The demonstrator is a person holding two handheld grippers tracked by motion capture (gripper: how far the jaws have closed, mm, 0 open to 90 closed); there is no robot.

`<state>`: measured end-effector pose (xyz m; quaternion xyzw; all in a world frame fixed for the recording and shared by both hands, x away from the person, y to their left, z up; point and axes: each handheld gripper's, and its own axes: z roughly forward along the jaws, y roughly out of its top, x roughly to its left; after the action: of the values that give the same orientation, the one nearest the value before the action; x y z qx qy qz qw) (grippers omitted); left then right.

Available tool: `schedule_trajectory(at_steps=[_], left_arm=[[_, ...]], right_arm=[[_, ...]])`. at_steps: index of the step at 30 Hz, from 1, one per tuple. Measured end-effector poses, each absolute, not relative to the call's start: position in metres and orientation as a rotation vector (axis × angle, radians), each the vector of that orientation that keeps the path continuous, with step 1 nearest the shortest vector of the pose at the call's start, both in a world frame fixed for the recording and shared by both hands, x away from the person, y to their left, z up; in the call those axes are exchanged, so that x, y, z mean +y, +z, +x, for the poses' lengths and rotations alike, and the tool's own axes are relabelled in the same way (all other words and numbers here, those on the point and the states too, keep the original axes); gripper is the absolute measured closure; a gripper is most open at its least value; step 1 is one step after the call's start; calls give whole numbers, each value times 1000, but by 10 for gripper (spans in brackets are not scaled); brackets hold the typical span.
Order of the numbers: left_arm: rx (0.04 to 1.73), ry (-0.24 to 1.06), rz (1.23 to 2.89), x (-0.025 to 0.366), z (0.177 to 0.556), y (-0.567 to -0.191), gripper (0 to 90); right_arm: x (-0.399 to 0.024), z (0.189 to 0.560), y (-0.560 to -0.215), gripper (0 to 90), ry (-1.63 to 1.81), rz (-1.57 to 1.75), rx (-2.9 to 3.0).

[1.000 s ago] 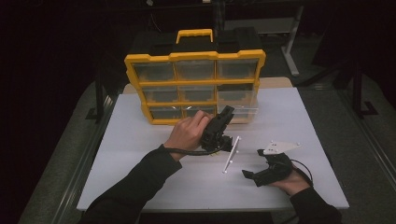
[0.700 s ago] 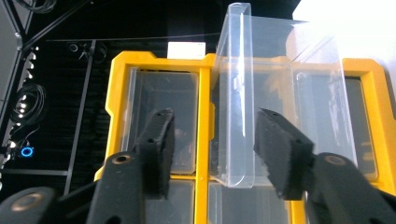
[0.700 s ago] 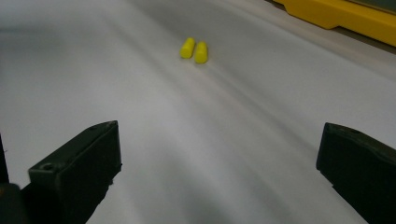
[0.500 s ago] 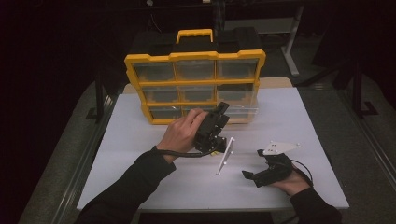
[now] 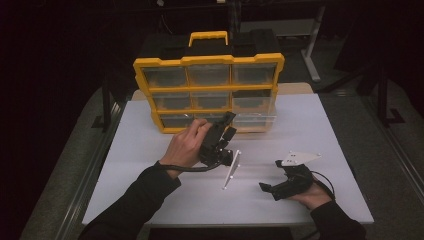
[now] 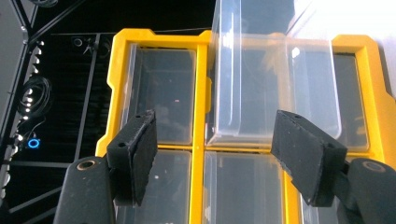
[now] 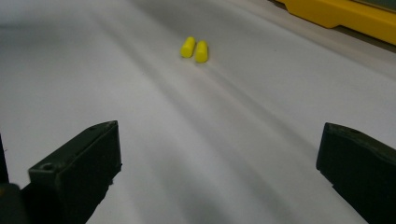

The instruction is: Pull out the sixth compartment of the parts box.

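**Left gripper at the pulled-out drawer**

At centre of the high view: left gripper (image 5: 226,129), held by a hand (image 5: 186,146), just before the lower row of the yellow organizer (image 5: 207,62). Jaws apart, just been opening, nothing pressed between the pads. Through the left gripper view, clear drawer (image 6: 275,93) sticking out of its yellow frame at upper centre, past the jaw tips and slightly right of the middle; apart from both pads, as far as can be told. In the high view, same drawer (image 5: 252,121) at the organizer's lower right, pulled partly out over the white table (image 5: 150,130).

Lower right of the high view: right gripper (image 5: 272,189) low over the table, well apart from the organizer, grey plate (image 5: 297,158) on top. Jaws wide and empty in the right gripper view. Ahead of them, upper centre of that view, two yellow plugs (image 7: 195,48) side by side, touching, flat on the table, well clear of the jaws.

Between the two grippers, white strip (image 5: 232,169) flat on the table.
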<state>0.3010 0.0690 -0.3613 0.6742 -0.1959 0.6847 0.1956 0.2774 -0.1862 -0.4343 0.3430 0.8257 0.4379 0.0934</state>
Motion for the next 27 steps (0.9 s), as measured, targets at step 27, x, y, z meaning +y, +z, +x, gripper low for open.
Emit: schedule_trajectory(at_steps=[27], left_arm=[[-465, 1957, 1932, 114, 300, -392, 140]], right_arm=[[-186, 277, -434, 0, 1297, 1013, 2447]])
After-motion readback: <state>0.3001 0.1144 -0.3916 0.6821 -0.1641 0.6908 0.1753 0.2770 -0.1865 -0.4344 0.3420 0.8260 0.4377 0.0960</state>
